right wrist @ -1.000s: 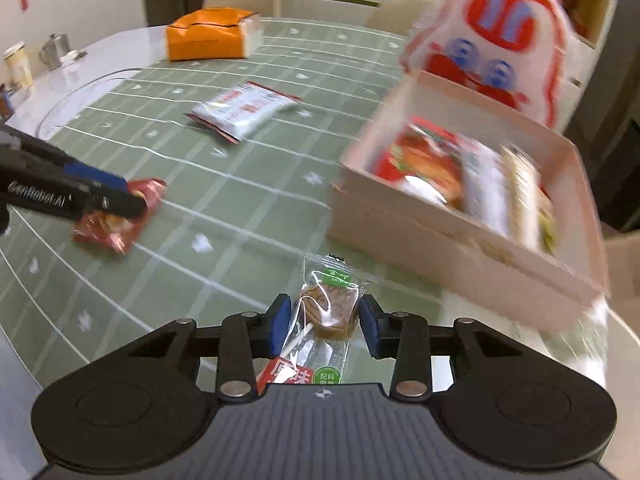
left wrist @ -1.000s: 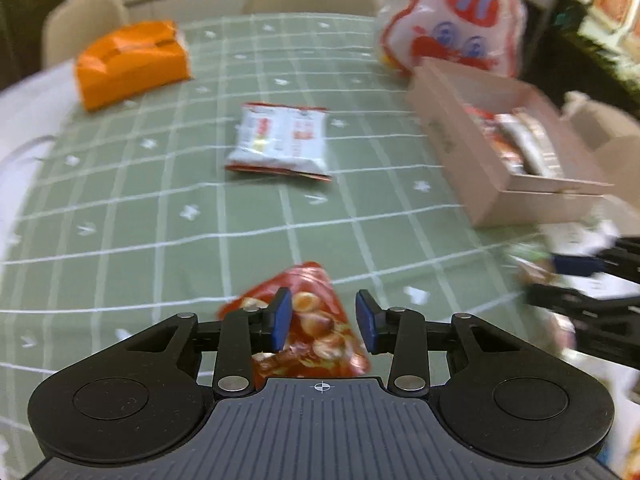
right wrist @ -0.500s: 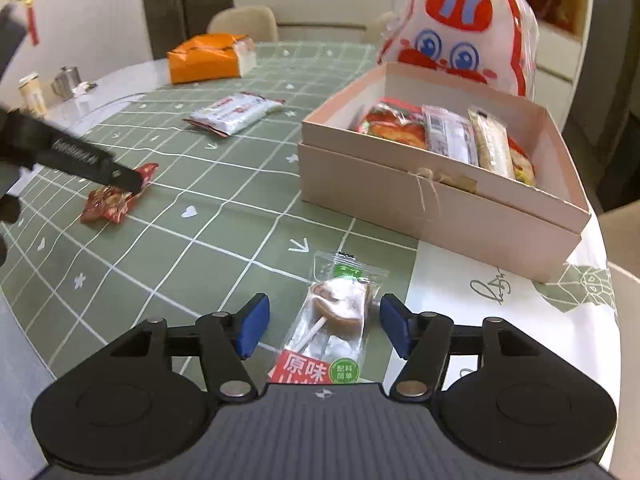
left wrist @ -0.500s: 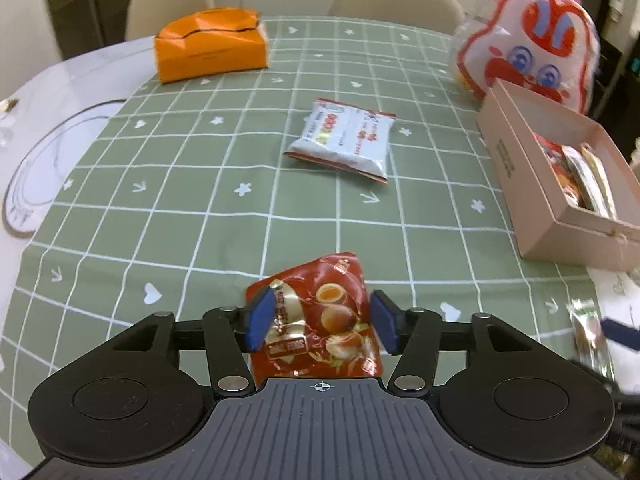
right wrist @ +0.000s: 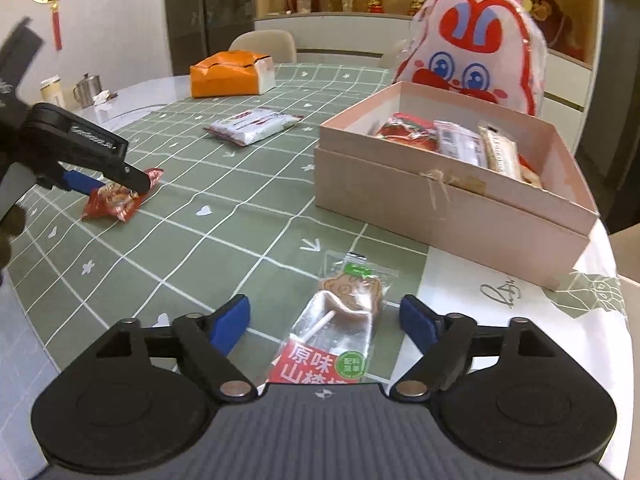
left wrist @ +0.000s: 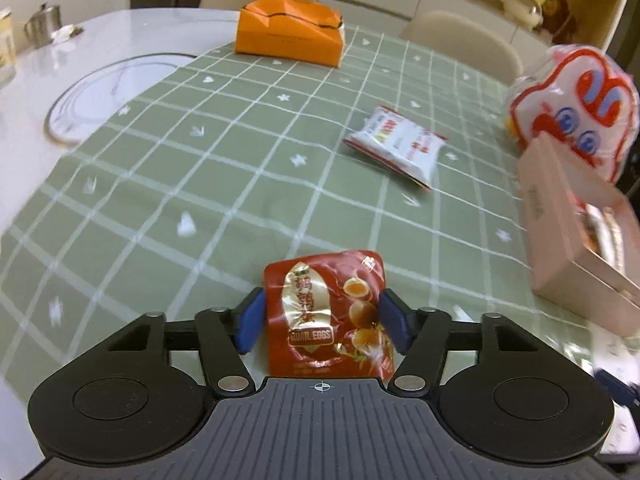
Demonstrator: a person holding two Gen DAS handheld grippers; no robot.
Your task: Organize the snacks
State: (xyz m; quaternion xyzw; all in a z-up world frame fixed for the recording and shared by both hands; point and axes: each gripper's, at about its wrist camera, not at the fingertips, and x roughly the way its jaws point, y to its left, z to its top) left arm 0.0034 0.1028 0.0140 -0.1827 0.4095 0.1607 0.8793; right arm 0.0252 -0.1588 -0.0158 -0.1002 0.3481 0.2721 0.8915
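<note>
Snacks sit right between both sets of tongs: the red quail-egg pouch point(left wrist: 325, 312) lies flat on the green checked tablecloth point(left wrist: 224, 184) inside the left gripper point(left wrist: 321, 318), whose jaws have just been opening and now stand wide, blue pads on either side of the pouch. The left pad shows a sliver of gap; the right edge I cannot tell, but nothing looks pinched. Over on the right gripper point(right wrist: 325, 322), same story: jaws just spread very wide, with the clear-wrapped hawthorn lollipop point(right wrist: 340, 320) lying loose on the cloth between them, well clear of both pads. Beyond it sits the pink gift box point(right wrist: 440, 196), open, already carrying several packets, and behind that a rabbit-shaped bag point(right wrist: 476, 44). A white-and-red snack packet point(left wrist: 396, 148) waits mid-table, an orange box point(left wrist: 288, 32) at the far end. My read: both hands are lining up a pickup. To do it well, I'd settle the tips down to the cloth, centre each wrapper, and close across the narrow width. The lollipop wants gripping on the candy head or stick, since slick film may slip, and the pouch on its filled middle, not the crimped edge.
</note>
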